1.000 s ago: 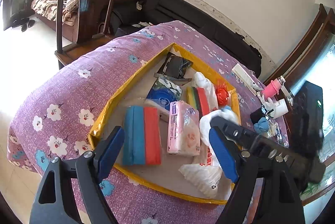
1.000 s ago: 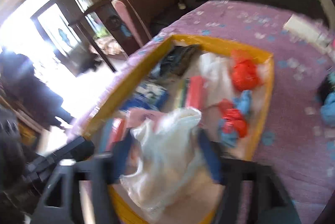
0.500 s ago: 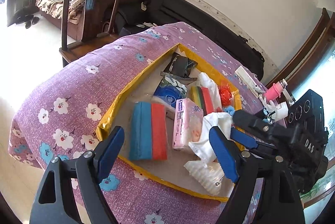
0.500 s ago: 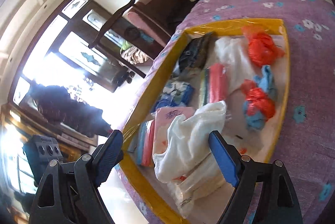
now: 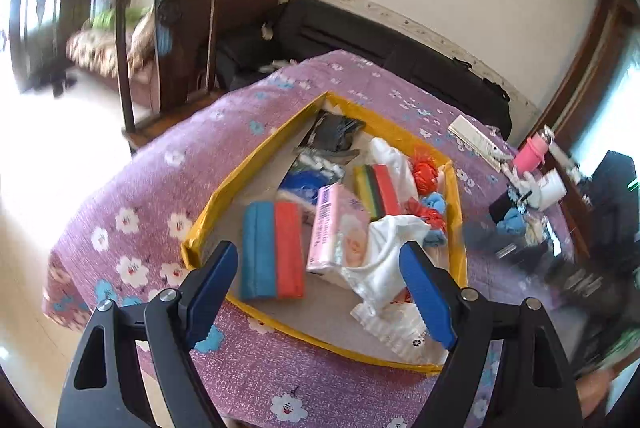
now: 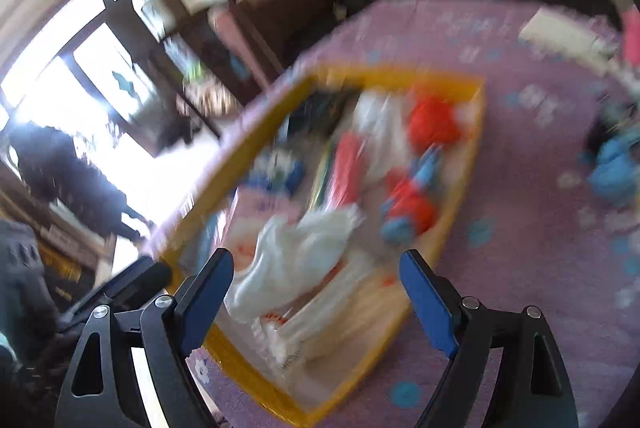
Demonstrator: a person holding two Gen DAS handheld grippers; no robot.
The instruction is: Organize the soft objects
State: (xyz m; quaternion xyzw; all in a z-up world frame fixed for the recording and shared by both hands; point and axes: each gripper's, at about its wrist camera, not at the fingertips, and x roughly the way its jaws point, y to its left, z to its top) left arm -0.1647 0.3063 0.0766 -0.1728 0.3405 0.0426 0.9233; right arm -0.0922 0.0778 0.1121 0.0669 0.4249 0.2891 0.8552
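Hovering wide and empty above the yellow tray (image 5: 457, 188), left hand-held gripper (image 5: 324, 284) and right hand-held gripper (image 6: 320, 292), with white cloth (image 5: 384, 248) lying inside among sponges (image 5: 272, 248), likely sorted there.

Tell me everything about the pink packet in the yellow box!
The pink packet looks like a soft plastic pack of tissues, pale pink with a white picture and purple print along one edge. It lies flat on the floor of the yellow box, near the middle. A crumpled white bag lies against one side of it, and the blue and red sponge block sits close on the other. No hand-held gripper touches it.
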